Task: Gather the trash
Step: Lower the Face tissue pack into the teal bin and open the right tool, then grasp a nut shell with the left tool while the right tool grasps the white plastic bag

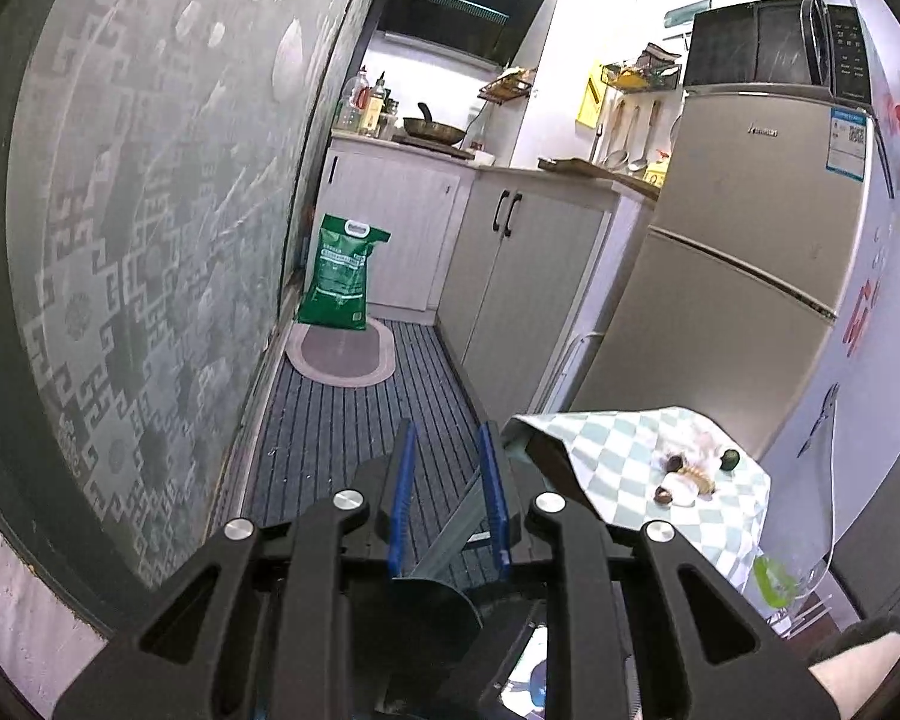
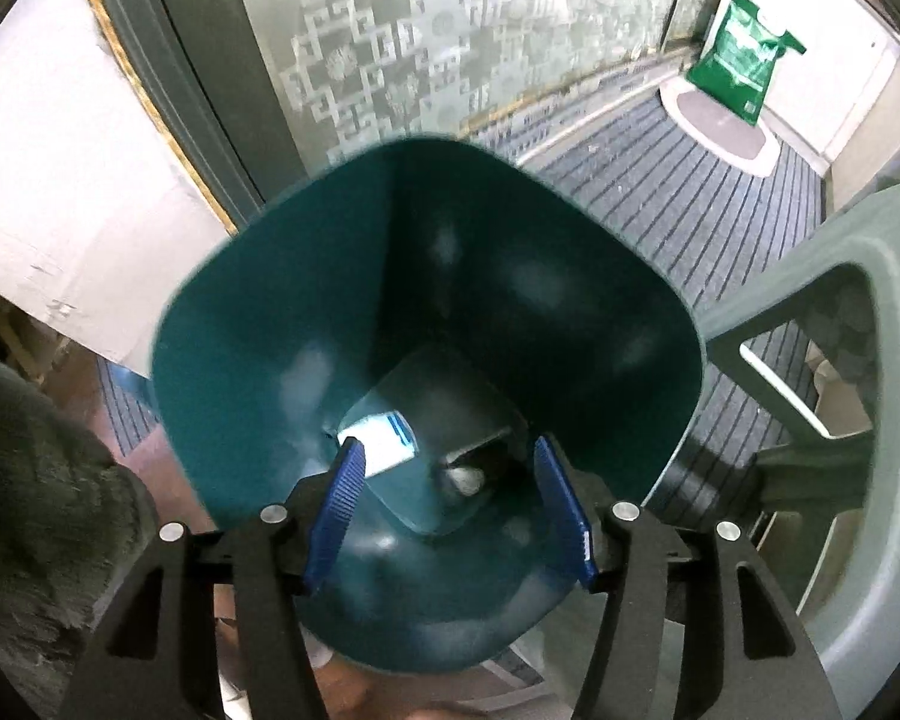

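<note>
A dark green trash bin (image 2: 426, 324) fills the right wrist view, seen from above. A white and blue wrapper (image 2: 384, 435) and other scraps (image 2: 468, 477) lie at its bottom. My right gripper (image 2: 450, 498) is open and empty over the bin's mouth. My left gripper (image 1: 447, 492) has its blue fingers (image 1: 405, 498) partly apart, with the bin's rim (image 1: 432, 606) below them; I cannot tell whether it grips the rim. Scraps of trash (image 1: 687, 474) lie on a checked tablecloth (image 1: 630, 456) to the right.
A patterned glass door (image 1: 150, 210) runs along the left. A green rice bag (image 1: 339, 276) stands on an oval mat (image 1: 342, 354) at the far end. Cabinets (image 1: 522, 276) and a fridge (image 1: 744, 276) with a microwave (image 1: 774, 51) line the right. A grey chair (image 2: 840, 396) is beside the bin.
</note>
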Motion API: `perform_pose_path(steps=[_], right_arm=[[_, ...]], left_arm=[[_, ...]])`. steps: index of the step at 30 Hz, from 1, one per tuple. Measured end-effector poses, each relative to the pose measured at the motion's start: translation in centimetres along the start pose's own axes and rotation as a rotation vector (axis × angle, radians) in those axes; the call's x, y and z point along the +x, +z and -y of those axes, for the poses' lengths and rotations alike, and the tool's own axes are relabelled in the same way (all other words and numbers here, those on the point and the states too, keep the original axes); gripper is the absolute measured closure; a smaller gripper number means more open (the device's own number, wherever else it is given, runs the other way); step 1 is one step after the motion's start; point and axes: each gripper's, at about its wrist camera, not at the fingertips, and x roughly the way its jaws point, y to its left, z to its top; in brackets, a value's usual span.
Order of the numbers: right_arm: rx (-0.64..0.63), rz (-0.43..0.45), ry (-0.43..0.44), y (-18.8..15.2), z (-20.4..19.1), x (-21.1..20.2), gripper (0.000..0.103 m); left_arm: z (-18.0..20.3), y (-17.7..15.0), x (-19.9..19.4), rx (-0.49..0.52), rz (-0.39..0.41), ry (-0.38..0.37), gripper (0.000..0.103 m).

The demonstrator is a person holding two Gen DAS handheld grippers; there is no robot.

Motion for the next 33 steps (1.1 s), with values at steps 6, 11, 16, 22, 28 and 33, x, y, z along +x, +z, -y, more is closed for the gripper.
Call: perform_pose_path(steps=[6,11,16,22,28,33], right_arm=[[-0.001,0.121,0.035,0.4,-0.2,-5.0,0.053],[0.005,0.234,0.038,0.5,0.5,-10.0,0.057],[0.03,0.338,0.012,-0.2,2.3,-15.0,0.059],[0.082,0.416,-0.039,-1.8,5.7,-19.0,0.06],[0.144,0.459,-0.085,-3.6,9.4,-21.6,0.06],[0.214,0.485,-0.141,-5.2,13.5,-23.2,0.06]], left_arm=[[0.6,1.0,-0.7,-0.007,0.048,-0.011,0.074],[1.3,1.9,-1.1,0.006,0.087,0.0,0.069],[2.0,2.6,-1.1,0.005,0.11,0.002,0.065],[4.1,2.5,0.2,0.037,0.095,-0.01,0.062],[6.7,2.0,2.2,0.066,0.052,-0.033,0.057],[9.4,0.6,4.8,0.14,-0.029,-0.061,0.056]])
